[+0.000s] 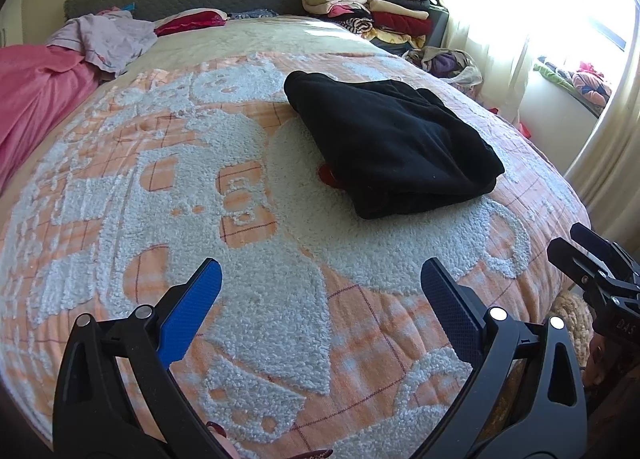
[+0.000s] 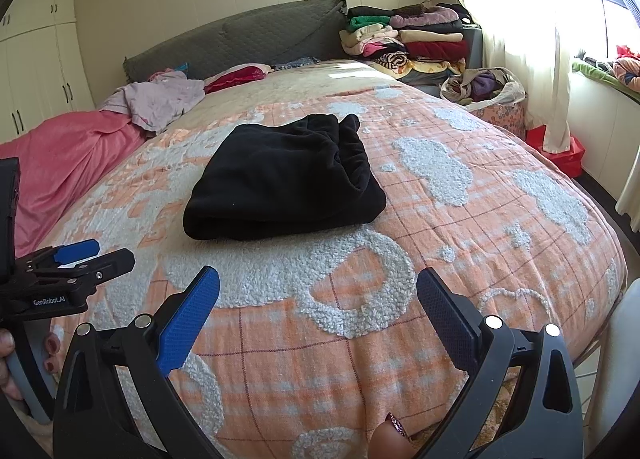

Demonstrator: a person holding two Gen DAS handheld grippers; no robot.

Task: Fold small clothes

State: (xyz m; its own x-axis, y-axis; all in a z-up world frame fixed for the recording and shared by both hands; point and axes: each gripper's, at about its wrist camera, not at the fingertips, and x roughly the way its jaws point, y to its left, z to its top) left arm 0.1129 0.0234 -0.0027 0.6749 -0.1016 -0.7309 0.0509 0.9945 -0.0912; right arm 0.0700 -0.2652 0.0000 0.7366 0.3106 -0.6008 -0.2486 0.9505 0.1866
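A black garment lies folded into a thick bundle in the middle of the orange and white bedspread. My left gripper hovers open over the near part of the bed, well short of the garment, nothing between its blue pads. My right gripper is also open and empty, likewise short of the bundle. Each gripper shows at the edge of the other's view: the right gripper at the far right, the left gripper at the far left, held by a hand.
A pink blanket and a lilac garment lie at the bed's left. Stacked folded clothes sit beside the grey headboard. A basket of clothes and a red box stand on the floor by the curtain.
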